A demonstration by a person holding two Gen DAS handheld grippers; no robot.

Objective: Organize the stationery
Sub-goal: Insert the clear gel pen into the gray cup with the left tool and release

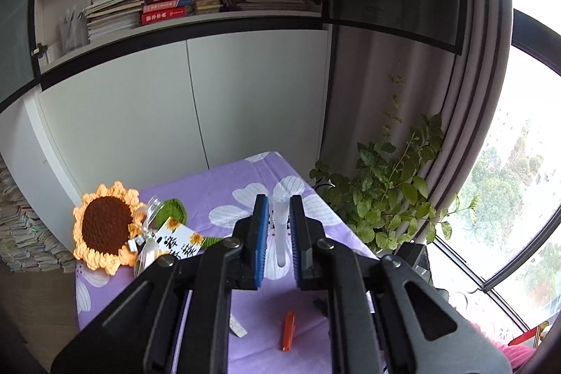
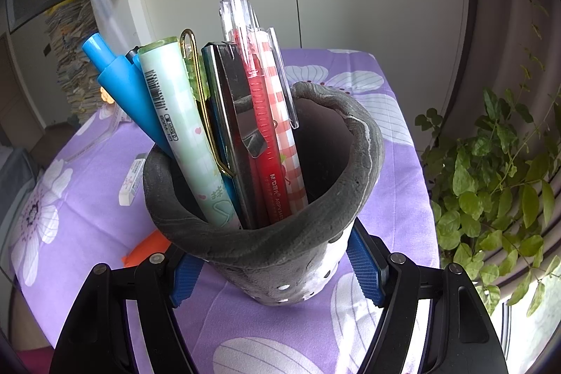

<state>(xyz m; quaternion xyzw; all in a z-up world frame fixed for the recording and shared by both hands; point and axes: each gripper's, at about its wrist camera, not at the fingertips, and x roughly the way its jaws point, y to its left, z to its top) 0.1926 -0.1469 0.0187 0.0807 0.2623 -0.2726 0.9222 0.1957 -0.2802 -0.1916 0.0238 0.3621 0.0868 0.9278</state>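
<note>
Left wrist view: the left gripper (image 1: pixel 279 226) is raised above the tabletop (image 1: pixel 245 177), which is covered by a purple cloth printed with white flowers. Its blue-padded fingers (image 1: pixel 261 233) are drawn close together and pinch a translucent white pen-like stick (image 1: pixel 281 233), which stands roughly upright between the pads. Below, on the cloth, lies a small orange plastic piece (image 1: pixel 288 331), with a small white tag (image 1: pixel 238 328) just beside it to the left. At the far left edge of the tabletop sits a crocheted sunflower with an orange rim and brown centre (image 1: pixel 103 228), touching a clear wrapper and a printed card (image 1: pixel 180 242). A leafy green plant (image 1: pixel 392 195) stands past the right edge.

Right wrist view: the right gripper (image 2: pixel 277 272) has its blue-padded fingers (image 2: pixel 364 272) pressed on both sides of a grey felt pen holder (image 2: pixel 280 247). Inside it, leaning left, stand a blue pen (image 2: pixel 119 83), a pale green patterned pen with a gold clip (image 2: pixel 182 128), a dark flat tool (image 2: pixel 228 114), a red gel pen (image 2: pixel 263 135) and a red-checked pen with a clear cap (image 2: pixel 280 114). A white eraser (image 2: pixel 131 179) lies on the cloth to the holder's left.
</note>
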